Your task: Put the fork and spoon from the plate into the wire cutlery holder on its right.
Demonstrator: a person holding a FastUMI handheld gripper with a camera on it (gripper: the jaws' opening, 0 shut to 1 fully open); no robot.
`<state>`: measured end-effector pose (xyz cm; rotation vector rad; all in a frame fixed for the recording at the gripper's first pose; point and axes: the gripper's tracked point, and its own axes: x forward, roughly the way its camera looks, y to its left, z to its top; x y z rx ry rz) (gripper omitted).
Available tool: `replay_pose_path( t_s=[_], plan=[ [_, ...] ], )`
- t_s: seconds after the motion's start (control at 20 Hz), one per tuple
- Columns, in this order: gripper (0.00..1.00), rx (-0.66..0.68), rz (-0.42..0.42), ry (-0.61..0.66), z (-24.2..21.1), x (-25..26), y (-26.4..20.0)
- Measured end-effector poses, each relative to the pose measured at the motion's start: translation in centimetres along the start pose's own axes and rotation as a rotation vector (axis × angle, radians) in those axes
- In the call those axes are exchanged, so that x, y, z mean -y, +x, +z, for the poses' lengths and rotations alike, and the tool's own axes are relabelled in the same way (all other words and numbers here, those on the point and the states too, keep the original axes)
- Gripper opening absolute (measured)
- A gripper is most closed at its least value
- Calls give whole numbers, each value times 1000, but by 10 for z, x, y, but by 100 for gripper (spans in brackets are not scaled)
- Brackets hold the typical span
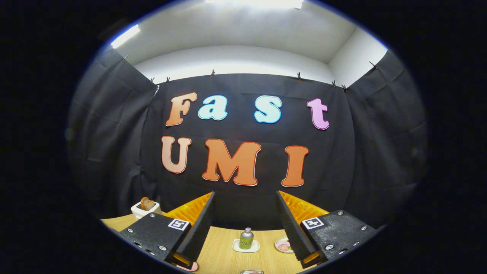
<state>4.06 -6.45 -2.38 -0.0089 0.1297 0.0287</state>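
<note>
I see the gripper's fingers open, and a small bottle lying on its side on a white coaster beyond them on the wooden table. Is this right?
Not quite. In the gripper view the bottle stands upright on the white coaster, not on its side. The rest holds: the gripper has its fingers open, and the bottle is beyond them on the wooden table.

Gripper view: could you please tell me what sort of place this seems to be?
Probably a staged recording booth, not a real kitchen: black cloth walls clipped up around a wooden table holding a toaster and a small bottle. The gripper hangs open above it.
</note>
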Motion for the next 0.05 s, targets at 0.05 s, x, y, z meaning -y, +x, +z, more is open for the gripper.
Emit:
replay_pose_path(
  t_s=[0.05],
  plan=[
    [93, -4, 2, -1, -1, -2, -1]
  ],
)
